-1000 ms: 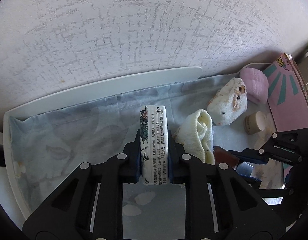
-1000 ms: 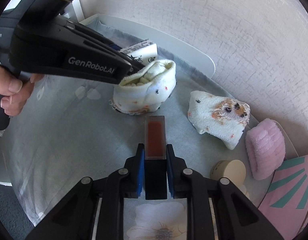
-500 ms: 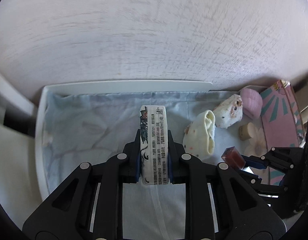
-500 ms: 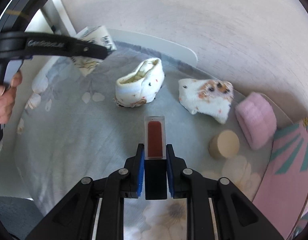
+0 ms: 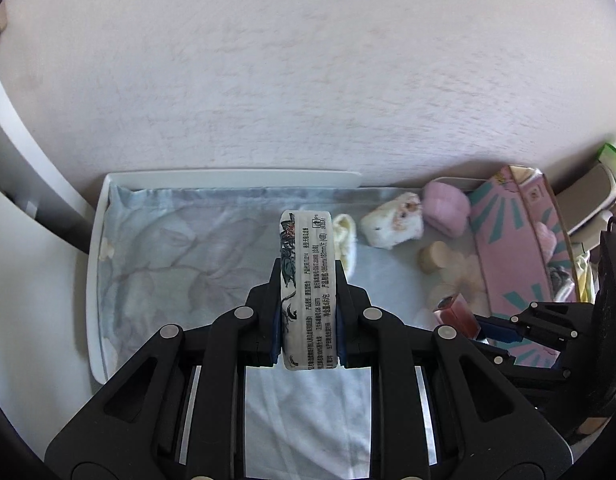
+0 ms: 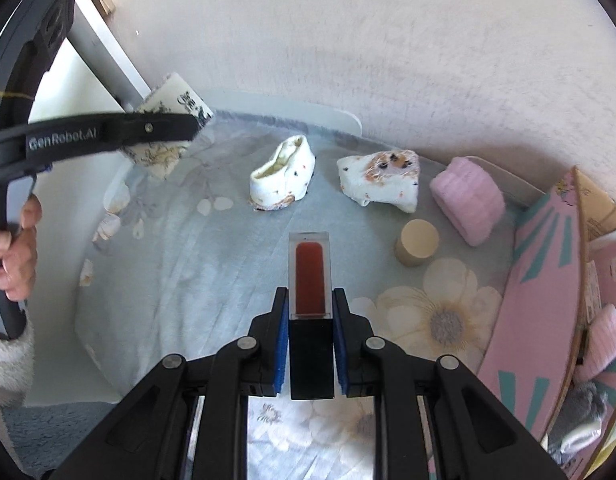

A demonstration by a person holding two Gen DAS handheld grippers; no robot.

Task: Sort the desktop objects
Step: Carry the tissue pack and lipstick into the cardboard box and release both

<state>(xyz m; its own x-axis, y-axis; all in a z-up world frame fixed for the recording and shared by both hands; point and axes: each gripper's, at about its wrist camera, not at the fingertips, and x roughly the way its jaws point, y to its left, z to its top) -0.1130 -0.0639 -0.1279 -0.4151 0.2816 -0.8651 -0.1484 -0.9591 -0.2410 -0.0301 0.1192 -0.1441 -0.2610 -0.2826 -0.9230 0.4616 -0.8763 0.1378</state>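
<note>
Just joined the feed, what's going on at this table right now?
A person is sorting items off a cloth-covered table, with a gripper in each hand. The left gripper is shut on a tissue pack; the right gripper is shut on a clear bottle of red liquid. Both are held above the cloth. Two rolled socks, a pink roll and a beige cylinder remain, beside a pink box.
</note>
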